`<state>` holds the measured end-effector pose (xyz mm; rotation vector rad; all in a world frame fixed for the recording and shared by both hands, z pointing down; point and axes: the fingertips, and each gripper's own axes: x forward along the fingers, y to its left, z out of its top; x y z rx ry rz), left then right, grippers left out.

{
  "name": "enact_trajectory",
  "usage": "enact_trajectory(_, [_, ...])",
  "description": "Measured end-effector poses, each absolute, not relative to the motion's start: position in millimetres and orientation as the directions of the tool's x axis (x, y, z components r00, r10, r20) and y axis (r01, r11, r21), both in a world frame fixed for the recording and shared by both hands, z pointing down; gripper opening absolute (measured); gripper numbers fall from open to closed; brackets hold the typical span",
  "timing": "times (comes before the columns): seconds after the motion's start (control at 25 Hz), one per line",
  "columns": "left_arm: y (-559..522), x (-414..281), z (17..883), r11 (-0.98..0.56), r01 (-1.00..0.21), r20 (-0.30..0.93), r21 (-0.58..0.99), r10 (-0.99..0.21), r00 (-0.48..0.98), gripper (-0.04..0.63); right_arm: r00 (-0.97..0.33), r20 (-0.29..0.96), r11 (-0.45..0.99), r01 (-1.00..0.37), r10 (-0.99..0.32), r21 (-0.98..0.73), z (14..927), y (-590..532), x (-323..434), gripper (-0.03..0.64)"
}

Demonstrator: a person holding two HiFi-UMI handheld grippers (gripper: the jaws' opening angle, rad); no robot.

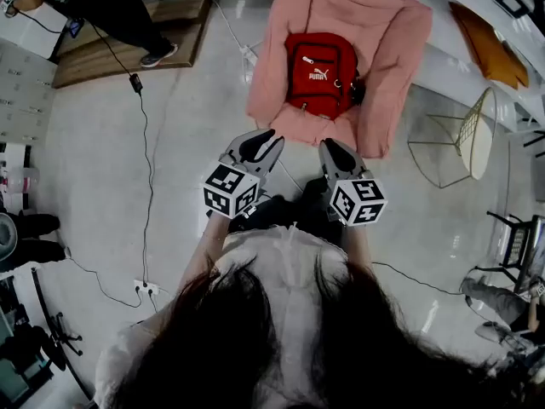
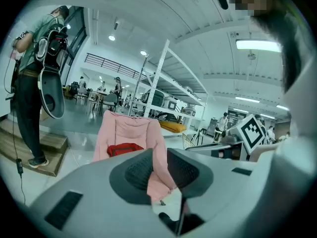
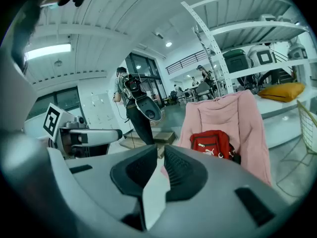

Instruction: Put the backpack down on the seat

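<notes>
Red backpack lies in the middle of the pink padded seat, front face up, with its white logo and zip pulls showing. It rests against the seat's back cushion and the padded arms rise on either side of it. A dark bit at its right edge may be a strap or side pouch; the view is too small to tell.

Neither gripper touches it. The left gripper and the right gripper are held side by side near the person's body, just short of the seat's front edge, both pointing toward the backpack. In the left gripper view the left gripper has its pads apart with a clear gap, nothing in it; only the far seat shows through. In the right gripper view the right gripper has its pads drawn almost together, clenched on nothing, and the backpack sits beyond them on the seat.

Around the seat is pale glossy floor. A black cable runs across it to a power strip. A wire-frame stool stands to the seat's right, near a yellow cushion on a white shelf. At upper left a person stands on a wooden platform.
</notes>
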<state>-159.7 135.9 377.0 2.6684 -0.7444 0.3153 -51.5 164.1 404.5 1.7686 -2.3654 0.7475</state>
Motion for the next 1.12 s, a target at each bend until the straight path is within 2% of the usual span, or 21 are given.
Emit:
enact_trajectory(0.52, [196.2,-163.4,372.7,-0.836,-0.453,0.271,0.310,-0.378,0.885,0.101,-0.331,0.387,0.232,-0.931,-0.861,-0.280,389.5,237.0,-87.4,0.049])
enact_trajectory(1.12, [251.7,-147.5,368.0,-0.837,-0.464,0.302,0.290,-0.380,0.875,0.101,-0.412,0.368,0.318,-0.902,-0.834,-0.292,382.9,288.4,-99.6,0.049])
